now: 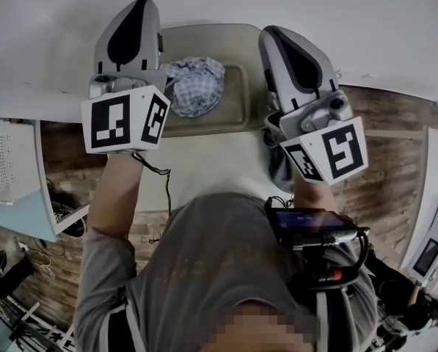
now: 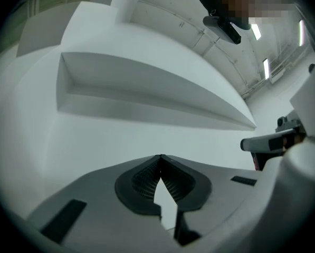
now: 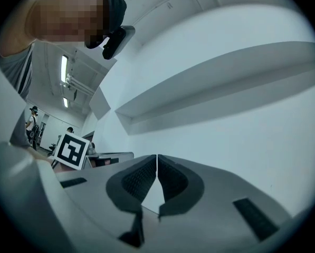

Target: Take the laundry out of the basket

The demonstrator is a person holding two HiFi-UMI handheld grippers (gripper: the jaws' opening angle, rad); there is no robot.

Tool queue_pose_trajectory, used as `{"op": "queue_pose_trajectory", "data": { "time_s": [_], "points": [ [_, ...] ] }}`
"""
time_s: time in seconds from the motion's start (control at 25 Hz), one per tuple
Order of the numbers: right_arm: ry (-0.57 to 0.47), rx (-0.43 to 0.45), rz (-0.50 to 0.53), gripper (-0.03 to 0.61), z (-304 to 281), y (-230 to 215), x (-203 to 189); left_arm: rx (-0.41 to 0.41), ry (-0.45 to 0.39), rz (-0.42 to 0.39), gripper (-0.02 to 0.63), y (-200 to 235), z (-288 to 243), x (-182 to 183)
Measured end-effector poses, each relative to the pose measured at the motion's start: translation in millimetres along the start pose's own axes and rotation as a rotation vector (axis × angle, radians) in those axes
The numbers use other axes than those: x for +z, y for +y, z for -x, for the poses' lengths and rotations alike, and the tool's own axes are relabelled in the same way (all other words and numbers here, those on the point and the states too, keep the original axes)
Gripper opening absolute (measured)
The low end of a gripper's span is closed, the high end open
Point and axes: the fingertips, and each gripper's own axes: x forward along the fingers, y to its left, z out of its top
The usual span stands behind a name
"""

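Beige basket on white counter, upper centre of frame, holds bunched checked laundry. Prob soft, light, floppy, not fragile; pinch a raised fold on top. Left hand-held gripper & right hand-held gripper both closed, empty, either side of basket

Looks like a research lab: bare white wall, ceiling strip lights, loose cables on plank floor.

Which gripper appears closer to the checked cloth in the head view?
The left gripper: its body borders the checked cloth in the basket, while the right gripper shows a gap of basket between.
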Motion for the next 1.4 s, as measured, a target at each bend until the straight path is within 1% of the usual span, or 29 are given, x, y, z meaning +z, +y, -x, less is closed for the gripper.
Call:
{"op": "queue_pose_trajectory", "data": {
  "time_s": [0.16,0.28,0.44,0.56,0.68,0.8,0.88,1.0,1.16,1.2,1.32,1.4],
  "points": [
    [0.014,-0.017,-0.021,0.012,-4,-12,-12,-0.059,0.135,0.054,0.008,-4,-8,-63],
    [0.025,-0.028,-0.035,0.012,-6,-19,-20,-0.105,0.233,0.044,0.008,-13,-9,-109],
    [0.038,-0.036,-0.062,0.012,-8,-27,-33,-0.194,0.354,0.035,0.008,-30,-9,-161],
    [0.036,-0.037,-0.085,0.012,-10,-33,-38,-0.241,0.444,0.004,0.008,-41,-9,-190],
    [0.04,-0.037,-0.113,0.012,-13,-40,-44,-0.266,0.534,0.001,0.008,-48,-10,-215],
    [0.048,-0.036,-0.144,0.012,-16,-46,-50,-0.312,0.625,-0.01,0.008,-57,-5,-238],
    [0.051,-0.036,-0.159,0.012,-15,-49,-53,-0.354,0.672,-0.015,0.008,-63,1,-252],
    [0.054,-0.036,-0.17,0.012,-16,-54,-54,-0.41,0.72,-0.035,0.012,-70,10,-269],
    [0.063,-0.042,-0.191,0.012,-18,-61,-59,-0.447,0.781,-0.062,0.12,-74,19,-286],
    [0.065,-0.043,-0.197,0.012,-19,-63,-61,-0.463,0.8,-0.079,0.129,-75,21,-291],
    [0.072,-0.041,-0.213,0.012,-23,-67,-71,-0.511,0.856,-0.135,0.188,-81,28,-311],
    [0.076,-0.041,-0.222,0.012,-25,-70,-78,-0.53,0.885,-0.151,0.211,-84,33,-324]
  ]
}}
